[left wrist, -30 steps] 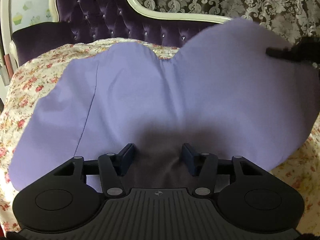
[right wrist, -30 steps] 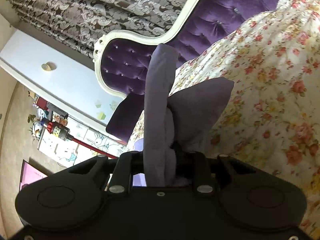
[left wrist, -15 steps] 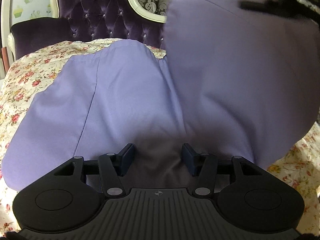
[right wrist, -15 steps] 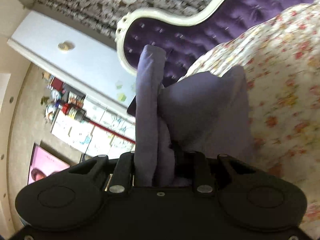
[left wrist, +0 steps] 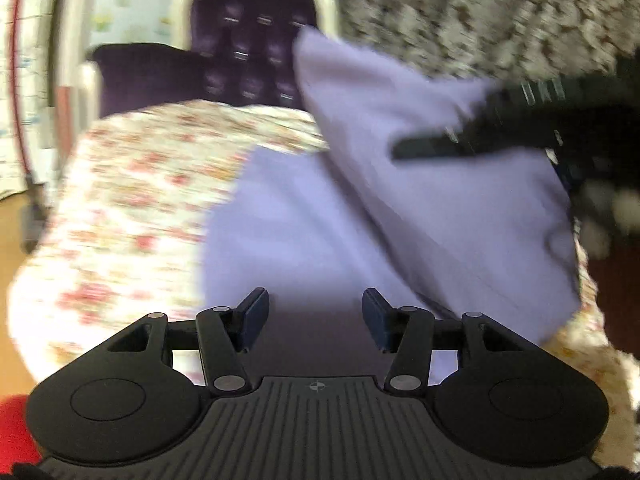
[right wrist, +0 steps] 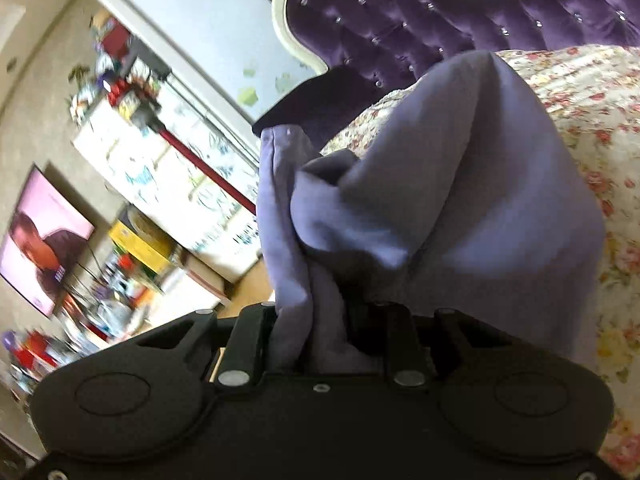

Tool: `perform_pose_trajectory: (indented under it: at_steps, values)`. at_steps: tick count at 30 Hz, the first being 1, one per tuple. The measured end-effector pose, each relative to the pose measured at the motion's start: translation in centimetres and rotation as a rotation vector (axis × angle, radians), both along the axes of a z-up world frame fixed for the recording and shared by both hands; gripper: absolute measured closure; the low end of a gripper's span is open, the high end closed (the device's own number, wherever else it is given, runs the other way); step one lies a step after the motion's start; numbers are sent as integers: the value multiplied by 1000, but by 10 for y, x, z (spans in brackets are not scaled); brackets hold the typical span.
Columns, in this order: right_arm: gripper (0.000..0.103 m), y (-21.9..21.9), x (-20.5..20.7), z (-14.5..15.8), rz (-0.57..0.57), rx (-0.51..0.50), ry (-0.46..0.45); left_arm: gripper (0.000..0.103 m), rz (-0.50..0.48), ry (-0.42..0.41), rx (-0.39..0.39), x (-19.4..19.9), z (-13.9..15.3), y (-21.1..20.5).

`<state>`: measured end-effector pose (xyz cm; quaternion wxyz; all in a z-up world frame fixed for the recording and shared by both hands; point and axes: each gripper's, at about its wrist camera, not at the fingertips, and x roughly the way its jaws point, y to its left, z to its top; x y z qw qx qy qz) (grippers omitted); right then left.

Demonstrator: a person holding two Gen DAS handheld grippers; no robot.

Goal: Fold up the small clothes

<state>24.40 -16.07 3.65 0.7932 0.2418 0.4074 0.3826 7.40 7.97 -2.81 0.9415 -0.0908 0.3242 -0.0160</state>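
Observation:
A lilac garment [left wrist: 320, 216] lies on the floral bedspread [left wrist: 132, 200]. Its right half [left wrist: 440, 184] is lifted and carried over the left half. My left gripper [left wrist: 315, 312] is open, its fingers spread just above the garment's near edge. My right gripper [right wrist: 320, 320] is shut on a bunched fold of the lilac garment [right wrist: 460, 220]; in the left wrist view it shows as a dark blurred shape [left wrist: 520, 120] at the upper right, holding the raised cloth.
A purple tufted headboard [right wrist: 440, 20] with a cream frame stands behind the bed. A patterned curtain [left wrist: 480, 12] hangs at the back. Off the bed's left side are a red-handled vacuum [right wrist: 192, 152], shelves and a TV screen [right wrist: 44, 240].
My right gripper has carried the garment's right half up and leftward over the rest. The left wrist view has swung, and more bedspread shows at the left. The left gripper stays open.

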Motion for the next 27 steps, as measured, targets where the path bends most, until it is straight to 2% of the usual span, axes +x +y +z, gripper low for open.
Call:
perform_pose_trajectory:
  at_steps: [7, 11, 15, 18, 22, 25, 27]
  values:
    - [70, 55, -23, -19, 29, -180, -141, 53, 143, -25, 4, -7, 17, 45]
    - [69, 83, -45, -35, 45, -271, -256, 53, 147, -70, -21, 0, 36, 54]
    - [60, 106, -70, -40, 77, -358, -414, 53, 102, -102, -32, 13, 53, 59]
    - [56, 116, -82, -40, 94, -390, -485, 53, 34, -109, -30, 29, 62, 56]
    - [52, 116, -86, -41, 100, -376, -502, 52, -74, -75, -25, 58, 67, 47]
    - [52, 113, -82, -41, 99, -354, -505, 52, -138, -31, 44, 83, 63, 36]
    - [52, 108, -85, -40, 99, -338, -509, 52, -156, 28, 81, 104, 53, 31]
